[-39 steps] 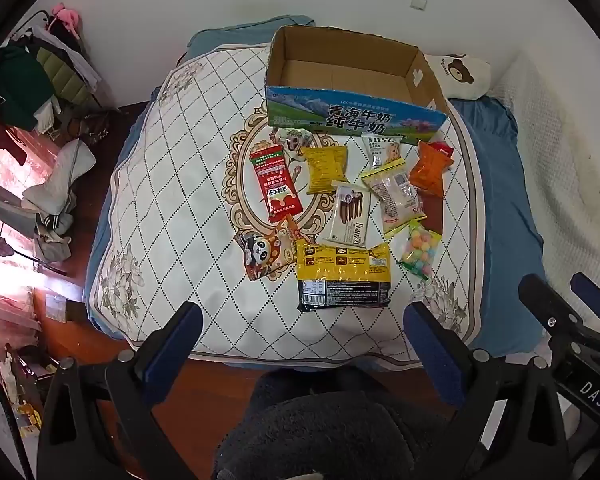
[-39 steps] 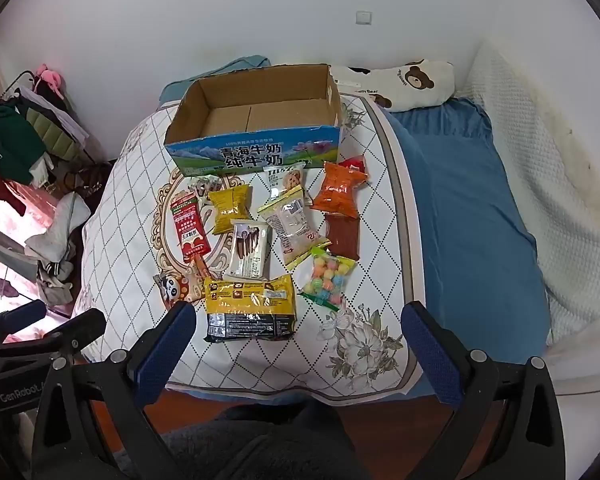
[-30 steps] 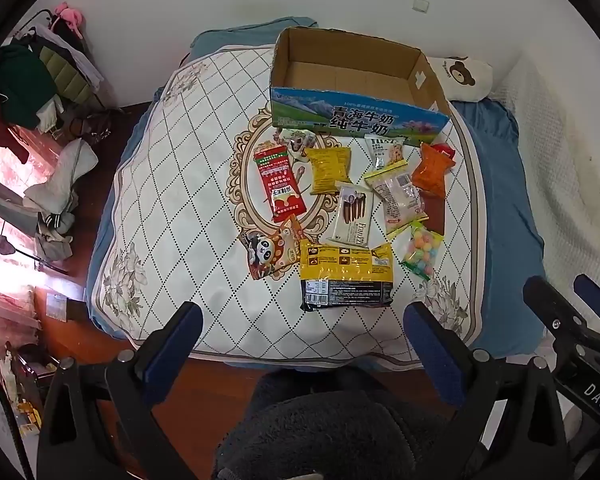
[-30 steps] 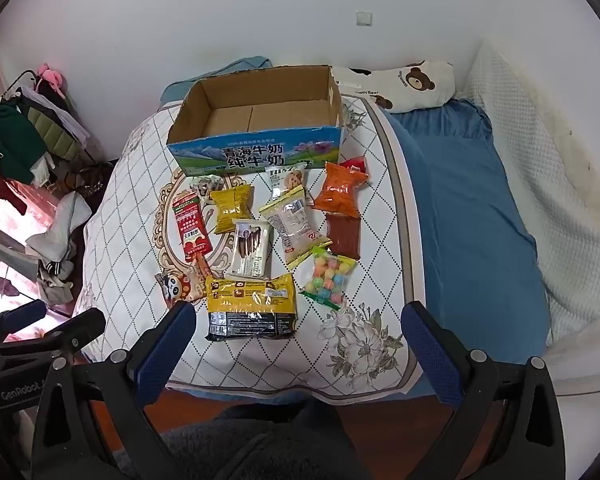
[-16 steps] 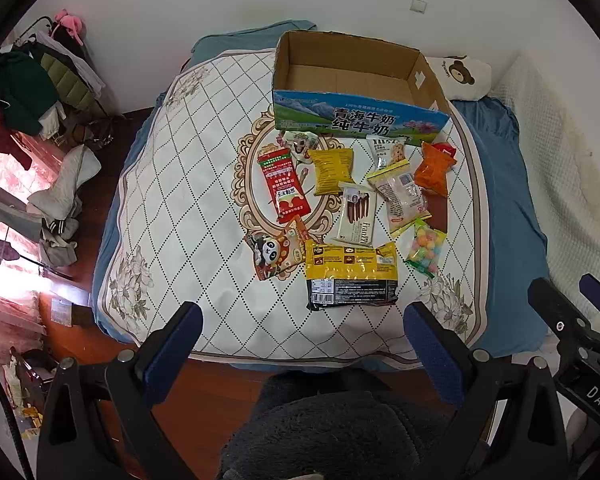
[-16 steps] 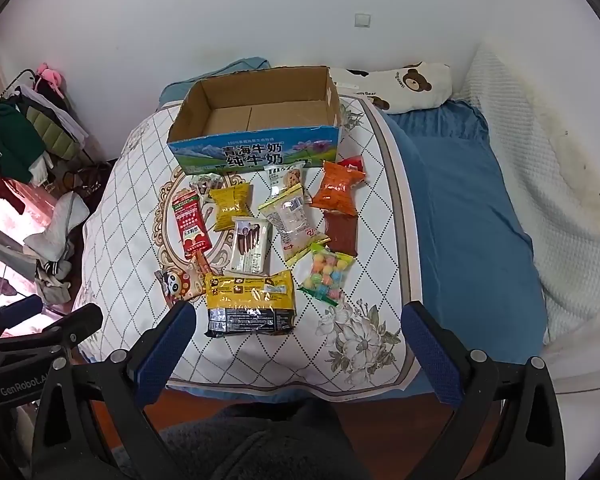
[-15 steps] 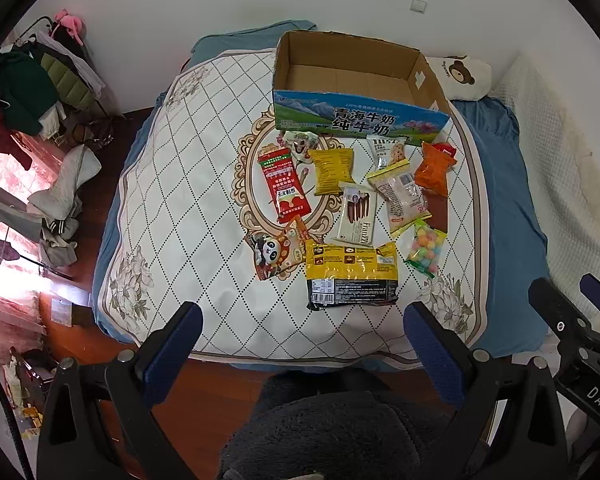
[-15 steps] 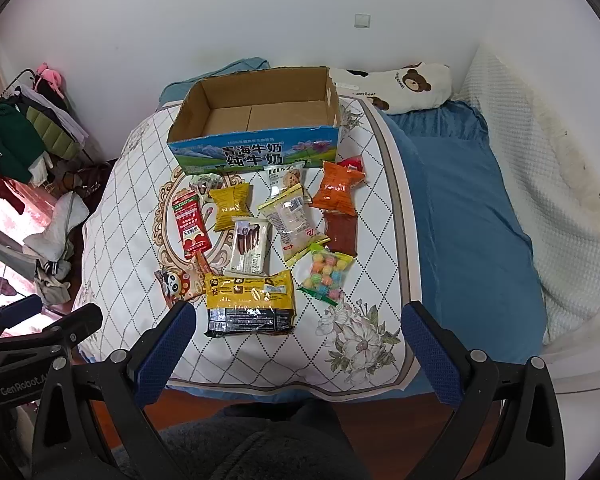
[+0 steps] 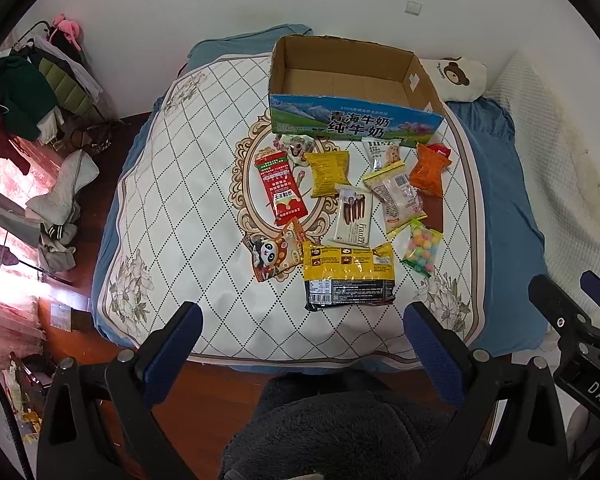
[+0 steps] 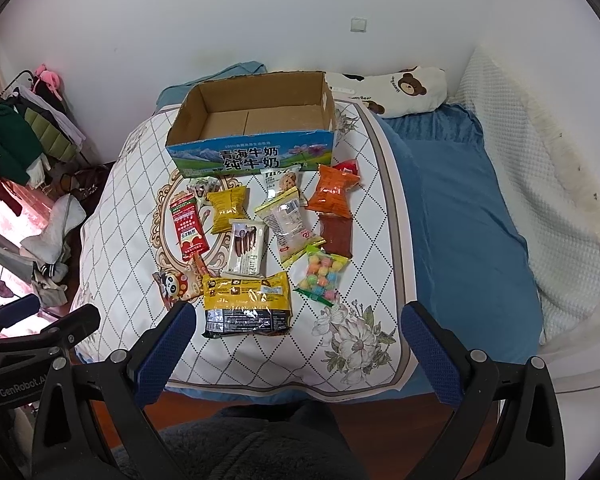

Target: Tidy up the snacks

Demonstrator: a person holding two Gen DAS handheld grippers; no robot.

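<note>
Both grippers hung above the near edge of the bed [image 9: 172, 208], the left gripper [image 9: 300, 344] and the right gripper [image 10: 296, 340] each with fingers spread wide and holding nothing. The snacks [image 10: 260, 240] lay clustered on the quilt just in front of the open cardboard box [image 10: 252, 152], the yellow-and-black packet [image 9: 348, 276] nearest me.
</note>
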